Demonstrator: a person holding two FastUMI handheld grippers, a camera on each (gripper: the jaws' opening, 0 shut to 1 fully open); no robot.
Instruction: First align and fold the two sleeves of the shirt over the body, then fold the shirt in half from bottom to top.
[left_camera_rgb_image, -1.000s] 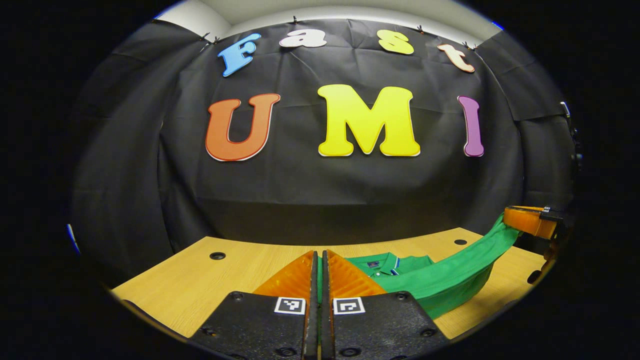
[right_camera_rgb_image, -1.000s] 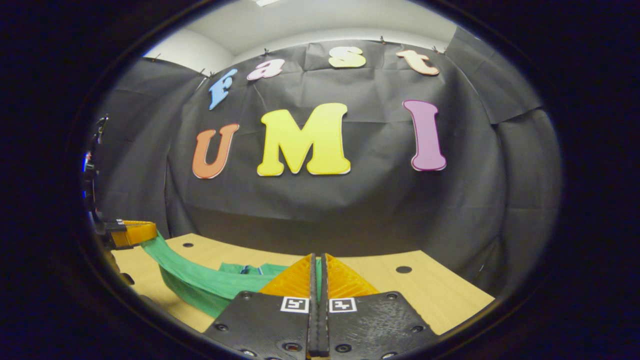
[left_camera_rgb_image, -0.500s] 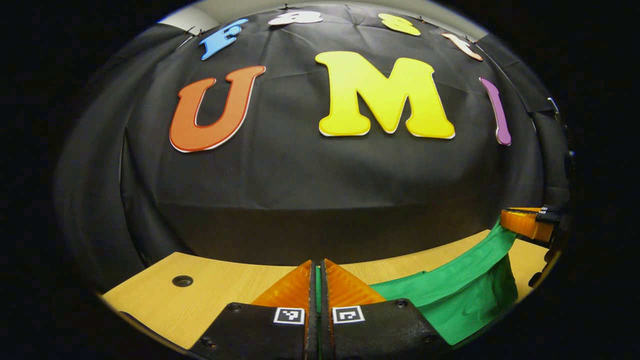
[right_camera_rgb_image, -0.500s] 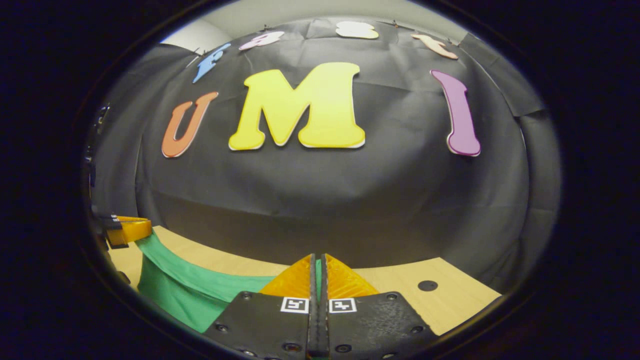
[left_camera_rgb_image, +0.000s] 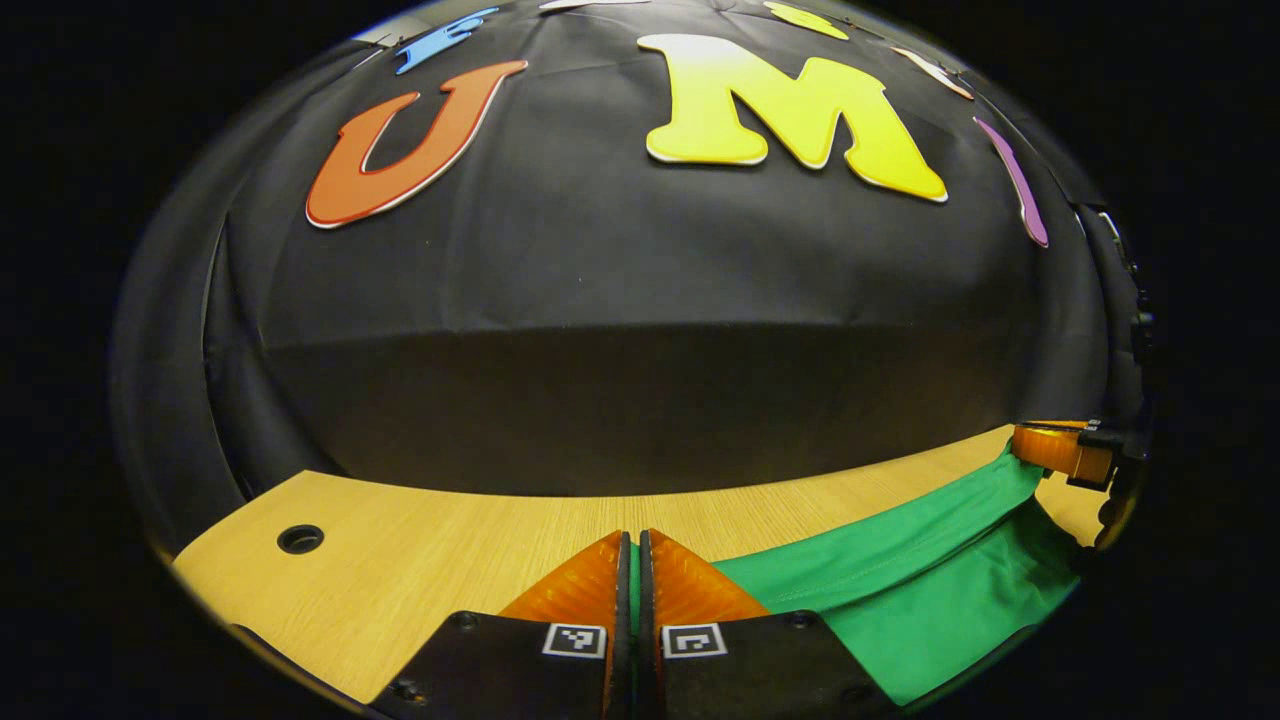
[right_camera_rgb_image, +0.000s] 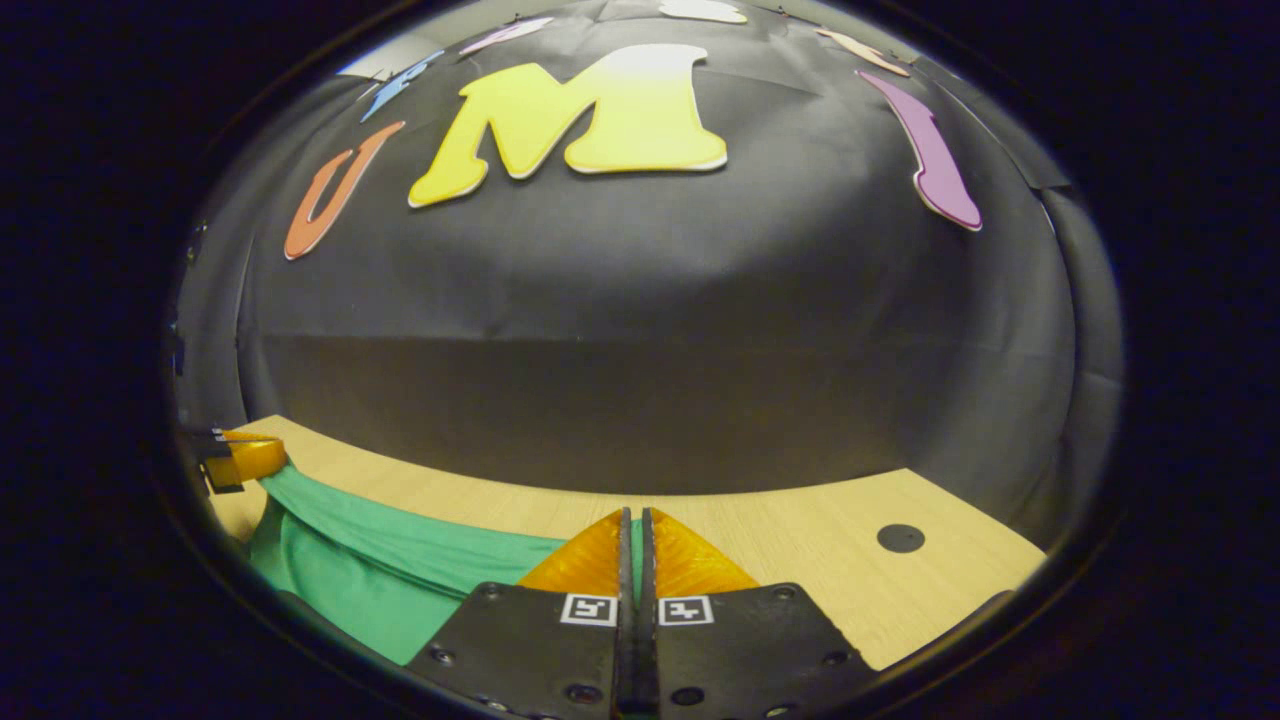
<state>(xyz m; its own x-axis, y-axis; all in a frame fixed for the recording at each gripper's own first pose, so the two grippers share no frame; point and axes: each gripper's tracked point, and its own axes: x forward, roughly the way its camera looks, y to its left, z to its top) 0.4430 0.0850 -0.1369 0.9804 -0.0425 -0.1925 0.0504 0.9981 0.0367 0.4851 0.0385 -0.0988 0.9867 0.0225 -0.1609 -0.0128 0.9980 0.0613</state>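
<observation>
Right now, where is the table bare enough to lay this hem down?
Bare wood runs from the shirt to the wall, and left of the left claw. The table is bare right of the right claw. Between the claws it is crowded with cloth.

The left gripper (left_camera_rgb_image: 632, 560) is built with two ribbed, wedge-shaped fingers (left_camera_rgb_image: 578, 585) mounted on matte black textured blocks. A small square black-and-white coded marker is carried on each block, and round screws are set near the corners. The right gripper (right_camera_rgb_image: 636, 545) is made alike.
</observation>
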